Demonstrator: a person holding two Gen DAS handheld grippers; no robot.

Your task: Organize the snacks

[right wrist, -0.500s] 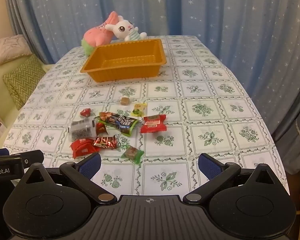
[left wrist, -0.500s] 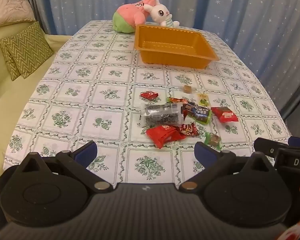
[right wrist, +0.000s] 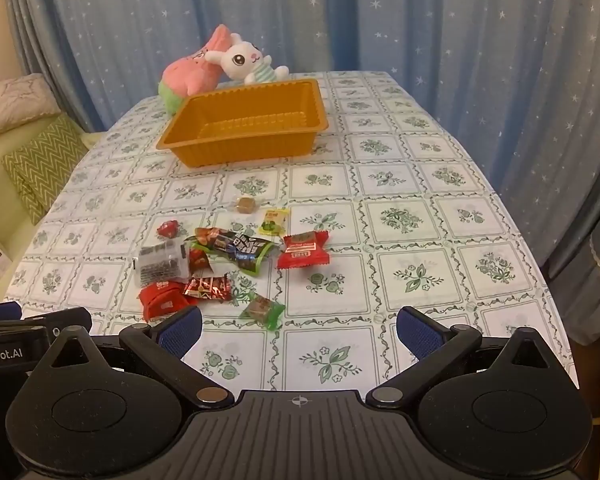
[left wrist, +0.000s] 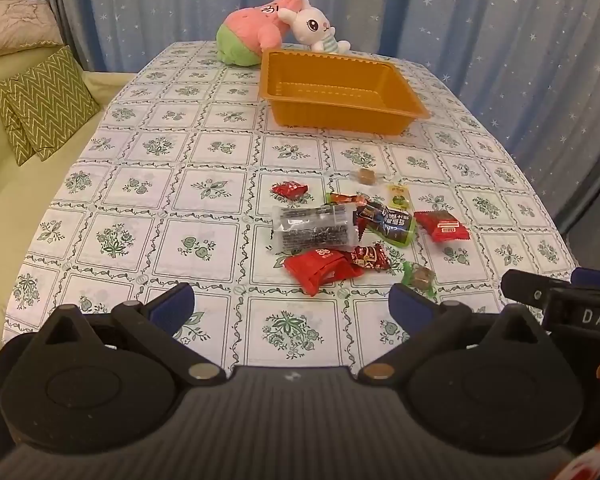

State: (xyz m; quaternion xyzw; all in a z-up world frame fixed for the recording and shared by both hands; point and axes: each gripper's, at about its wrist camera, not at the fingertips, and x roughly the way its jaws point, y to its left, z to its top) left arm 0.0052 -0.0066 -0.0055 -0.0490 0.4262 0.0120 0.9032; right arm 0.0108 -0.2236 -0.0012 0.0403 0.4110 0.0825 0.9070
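Ten or so wrapped snacks lie in a loose heap on the flowered tablecloth (left wrist: 204, 192), ahead of both tools and not yet touched. The left gripper (left wrist: 291, 307) has its jaws spread wide and holds nothing; the right gripper (right wrist: 299, 330) is the same, wide apart and empty.

Just beyond the right jaws, toward their left finger, sits the small green-wrapped candy (right wrist: 263, 309). The red pouch (left wrist: 320, 265) lies straight ahead of the left jaws, partly under the clear packet of dark seeds (left wrist: 314, 229). The orange tray (left wrist: 342, 118) stands empty, well beyond the heap, with two plush toys (left wrist: 276, 32) behind it.

I judge the step in hand to be the first pick. It seems best to begin with a piece at the edge of the heap, such as the green candy or the red square packet (right wrist: 303, 249), which lie apart from the others. The jaws should come down astride the wrapper's narrow side and close on its body, not on the thin twisted ends, which may slip.
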